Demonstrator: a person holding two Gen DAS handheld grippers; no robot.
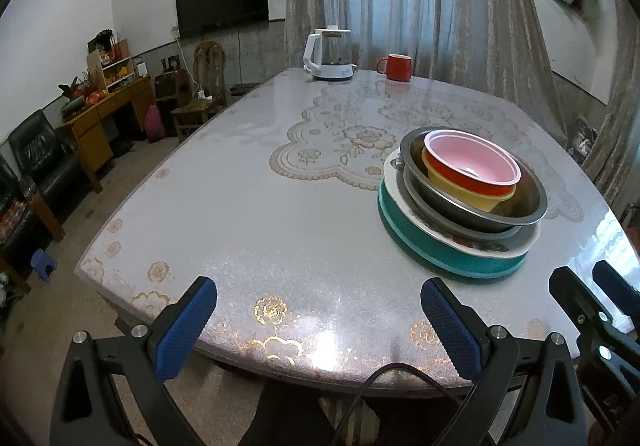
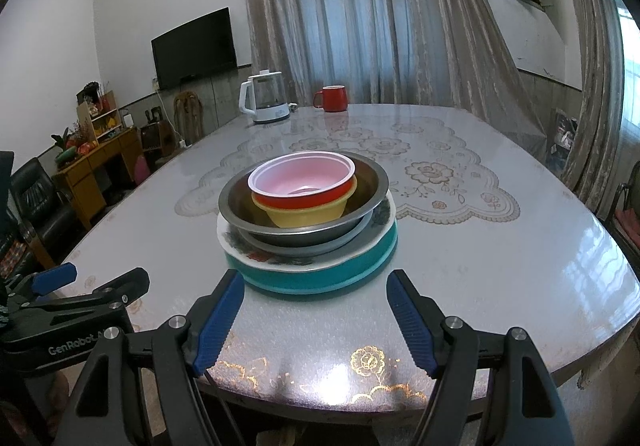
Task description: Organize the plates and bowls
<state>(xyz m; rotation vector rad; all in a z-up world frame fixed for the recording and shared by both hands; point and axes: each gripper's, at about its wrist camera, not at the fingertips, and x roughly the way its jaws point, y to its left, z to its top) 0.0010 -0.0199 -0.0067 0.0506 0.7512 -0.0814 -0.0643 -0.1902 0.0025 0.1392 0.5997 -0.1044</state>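
Right wrist view: your right gripper (image 2: 316,320) gapes wide, empty, angled down just short of the stacked bowls (image 2: 306,202) on the table (image 2: 480,266). Left gripper (image 1: 318,328) likewise wide, empty.

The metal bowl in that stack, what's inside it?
Inside the metal bowl sits a yellow bowl, with a red bowl nested in that, pink inside and apparently empty. The yellow bowl's inside and the metal bowl's bottom are covered, so anything there can't be seen.
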